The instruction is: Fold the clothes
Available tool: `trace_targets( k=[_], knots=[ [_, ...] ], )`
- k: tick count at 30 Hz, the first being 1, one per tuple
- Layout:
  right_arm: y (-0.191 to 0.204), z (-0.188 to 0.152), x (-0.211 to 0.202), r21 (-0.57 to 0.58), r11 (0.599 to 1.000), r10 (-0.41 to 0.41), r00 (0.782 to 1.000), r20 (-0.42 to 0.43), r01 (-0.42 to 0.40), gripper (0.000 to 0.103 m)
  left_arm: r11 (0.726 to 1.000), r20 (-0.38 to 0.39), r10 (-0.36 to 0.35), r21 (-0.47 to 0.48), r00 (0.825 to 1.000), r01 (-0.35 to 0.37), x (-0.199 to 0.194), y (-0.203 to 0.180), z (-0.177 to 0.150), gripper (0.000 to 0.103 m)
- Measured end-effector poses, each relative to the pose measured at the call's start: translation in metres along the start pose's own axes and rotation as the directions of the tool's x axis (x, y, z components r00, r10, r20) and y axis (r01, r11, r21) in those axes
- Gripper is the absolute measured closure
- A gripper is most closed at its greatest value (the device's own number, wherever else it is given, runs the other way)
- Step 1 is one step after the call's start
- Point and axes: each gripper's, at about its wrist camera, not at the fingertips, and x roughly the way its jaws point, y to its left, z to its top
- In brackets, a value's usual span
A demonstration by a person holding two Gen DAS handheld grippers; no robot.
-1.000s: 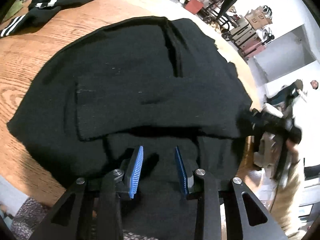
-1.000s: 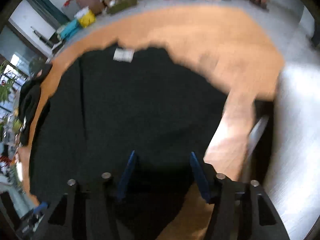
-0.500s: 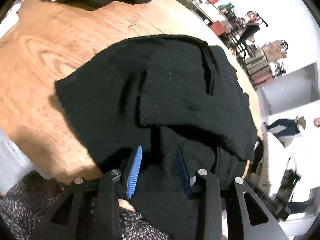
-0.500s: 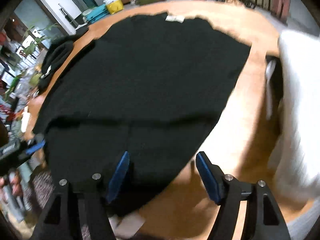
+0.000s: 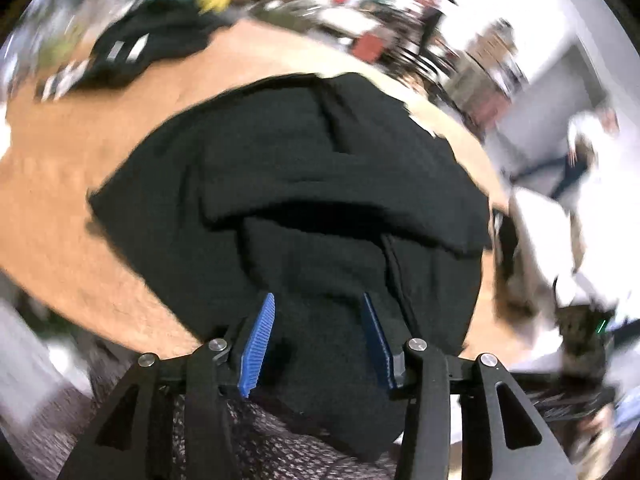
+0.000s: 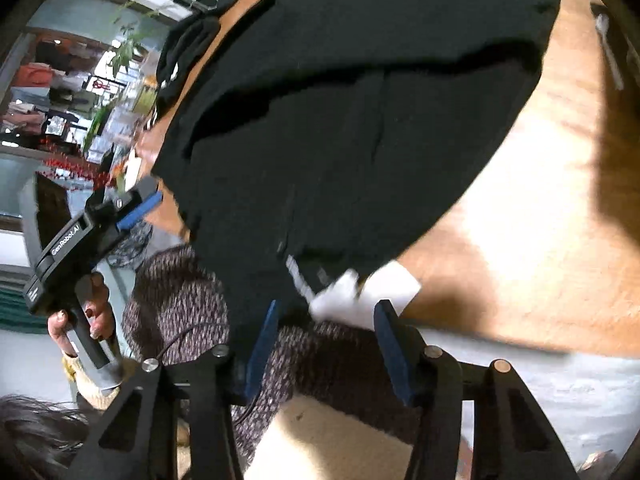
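Across the wooden worktop [image 5: 80,152], centre frame, black garment [image 5: 320,184] lies partly doubled, near edge hanging off. Both my tools, left tool [image 5: 318,340] and right tool [image 6: 326,344], gape, gripping nothing. Motion blur; folds apparently remain.

black garment [image 5: 320,184] on table [image 5: 72,184], fingers [image 5: 256,340] apart

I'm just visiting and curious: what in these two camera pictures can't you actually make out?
- Left wrist view: motion blur smears the shelves and the striped dark clothes pile at the far edge of the wooden table.
- Right wrist view: the white tags on the black knit garment are blurred and unreadable.
- Right wrist view: the garment's near hem drops past the table edge, its end hidden.
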Motion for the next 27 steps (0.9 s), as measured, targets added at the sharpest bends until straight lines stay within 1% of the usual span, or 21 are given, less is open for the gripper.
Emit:
trace_targets(
  k=[1, 2, 3, 4, 5, 6, 7, 8, 9, 10, 11, 12, 14, 15, 16, 18, 20, 22, 25, 27],
  knots=[
    [0.003, -0.004, 0.007, 0.009, 1.000, 0.015, 1.000, -0.002, -0.015, 0.048, 0.996, 0.024, 0.044, 0.081, 0.999, -0.045, -0.003, -0.012, -0.006, 0.056],
    [0.005, -0.004, 0.013, 0.020, 0.999, 0.029, 1.000, -0.004, -0.029, 0.047, 0.987, 0.048, 0.078, 0.138, 0.996, -0.084, -0.007, -0.018, -0.013, 0.056],
    [0.007, -0.005, 0.019, 0.031, 0.999, 0.042, 0.999, -0.006, -0.042, 0.046, 0.969, 0.084, 0.118, 0.209, 0.989, -0.133, -0.011, -0.026, -0.021, 0.055],
    [0.008, -0.004, 0.026, 0.054, 0.997, 0.061, 0.998, -0.007, -0.061, 0.045, 0.943, 0.124, 0.149, 0.281, 0.981, -0.179, -0.014, -0.033, -0.030, 0.055],
    [0.009, -0.003, 0.034, 0.082, 0.993, 0.083, 0.997, -0.007, -0.082, 0.044, 0.909, 0.165, 0.176, 0.350, 0.970, -0.225, -0.017, -0.040, -0.038, 0.055],
    [0.007, 0.000, 0.039, 0.109, 0.989, 0.105, 0.994, -0.005, -0.104, 0.041, 0.867, 0.209, 0.196, 0.419, 0.958, -0.269, -0.020, -0.047, -0.048, 0.055],
    [0.005, 0.001, 0.043, 0.132, 0.983, 0.127, 0.992, -0.005, -0.125, 0.041, 0.821, 0.251, 0.203, 0.483, 0.946, -0.304, -0.022, -0.052, -0.059, 0.055],
    [0.005, 0.003, 0.048, 0.153, 0.979, 0.138, 0.990, -0.006, -0.135, 0.041, 0.776, 0.289, 0.203, 0.535, 0.935, -0.334, -0.025, -0.056, -0.070, 0.055],
    [0.005, 0.005, 0.054, 0.174, 0.975, 0.145, 0.989, -0.006, -0.141, 0.042, 0.725, 0.325, 0.193, 0.588, 0.926, -0.357, -0.028, -0.060, -0.083, 0.055],
    [0.006, 0.007, 0.059, 0.186, 0.973, 0.143, 0.990, -0.003, -0.140, 0.044, 0.695, 0.336, 0.176, 0.623, 0.925, -0.358, -0.030, -0.062, -0.091, 0.055],
    [0.007, 0.009, 0.064, 0.193, 0.972, 0.137, 0.991, 0.003, -0.135, 0.055, 0.677, 0.336, 0.155, 0.649, 0.929, -0.348, -0.031, -0.064, -0.096, 0.055],
    [0.008, 0.010, 0.065, 0.195, 0.972, 0.135, 0.991, 0.007, -0.134, 0.073, 0.660, 0.329, 0.127, 0.676, 0.936, -0.327, -0.032, -0.065, -0.104, 0.055],
    [0.016, 0.011, 0.064, 0.177, 0.971, 0.159, 0.987, 0.026, -0.161, 0.089, 0.647, 0.302, 0.090, 0.707, 0.949, -0.286, -0.032, -0.067, -0.115, 0.055],
    [0.022, 0.013, 0.060, 0.162, 0.972, 0.167, 0.985, 0.044, -0.172, 0.091, 0.638, 0.288, 0.080, 0.720, 0.954, -0.272, -0.032, -0.069, -0.119, 0.055],
    [0.027, 0.016, 0.055, 0.145, 0.973, 0.172, 0.983, 0.066, -0.180, 0.092, 0.621, 0.284, 0.081, 0.735, 0.955, -0.272, -0.030, -0.072, -0.123, 0.055],
    [0.032, 0.019, 0.041, 0.121, 0.972, 0.189, 0.977, 0.103, -0.201, 0.094, 0.575, 0.298, 0.087, 0.764, 0.951, -0.292, -0.027, -0.079, -0.129, 0.055],
    [0.034, 0.022, 0.027, 0.105, 0.971, 0.202, 0.971, 0.131, -0.217, 0.094, 0.526, 0.311, 0.076, 0.794, 0.947, -0.303, -0.026, -0.088, -0.135, 0.055],
    [0.034, 0.024, 0.015, 0.091, 0.970, 0.211, 0.966, 0.149, -0.226, 0.094, 0.495, 0.315, 0.056, 0.815, 0.947, -0.301, -0.026, -0.097, -0.140, 0.055],
    [0.032, 0.025, 0.010, 0.086, 0.967, 0.226, 0.962, 0.151, -0.240, 0.094, 0.462, 0.330, 0.049, 0.829, 0.943, -0.314, -0.021, -0.107, -0.145, 0.055],
    [0.030, 0.027, 0.006, 0.083, 0.965, 0.235, 0.960, 0.152, -0.250, 0.094, 0.459, 0.333, 0.059, 0.828, 0.941, -0.322, -0.013, -0.111, -0.145, 0.055]
  ],
)
